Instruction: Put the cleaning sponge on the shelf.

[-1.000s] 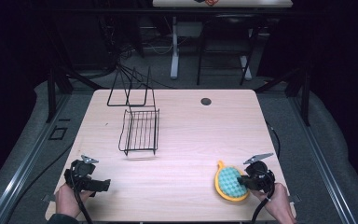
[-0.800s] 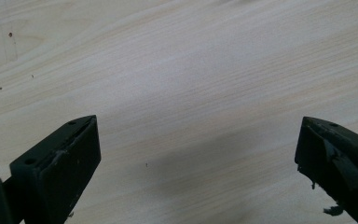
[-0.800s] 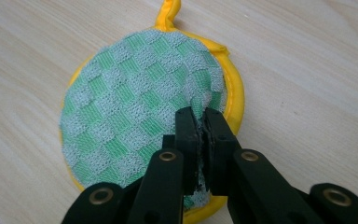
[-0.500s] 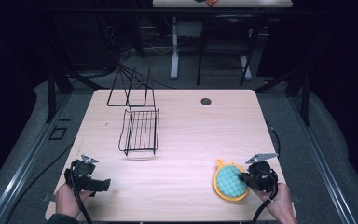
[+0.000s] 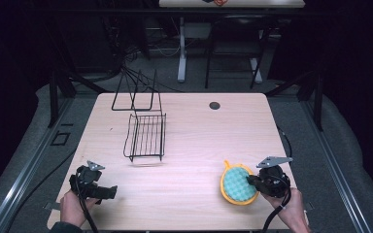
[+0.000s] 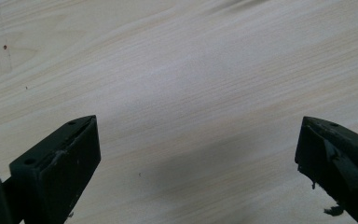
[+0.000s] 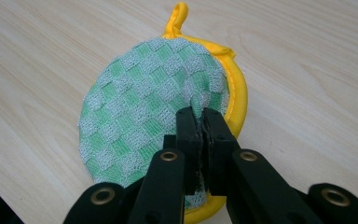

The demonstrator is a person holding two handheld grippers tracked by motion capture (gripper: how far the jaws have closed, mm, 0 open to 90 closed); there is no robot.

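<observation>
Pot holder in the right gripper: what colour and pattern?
The pot holder is green-and-white checked with a yellow rim and loop, clearest in the right gripper view.

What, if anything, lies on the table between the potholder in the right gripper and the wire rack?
Nothing visible. The right gripper pinches the potholder; between it and the wire rack there is bare table.

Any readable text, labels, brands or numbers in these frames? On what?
None readable. The green checked pot holder with its yellow rim, the wire rack, the wooden table and both hand-held grippers (left, right) carry no visible lettering or marks.
</observation>
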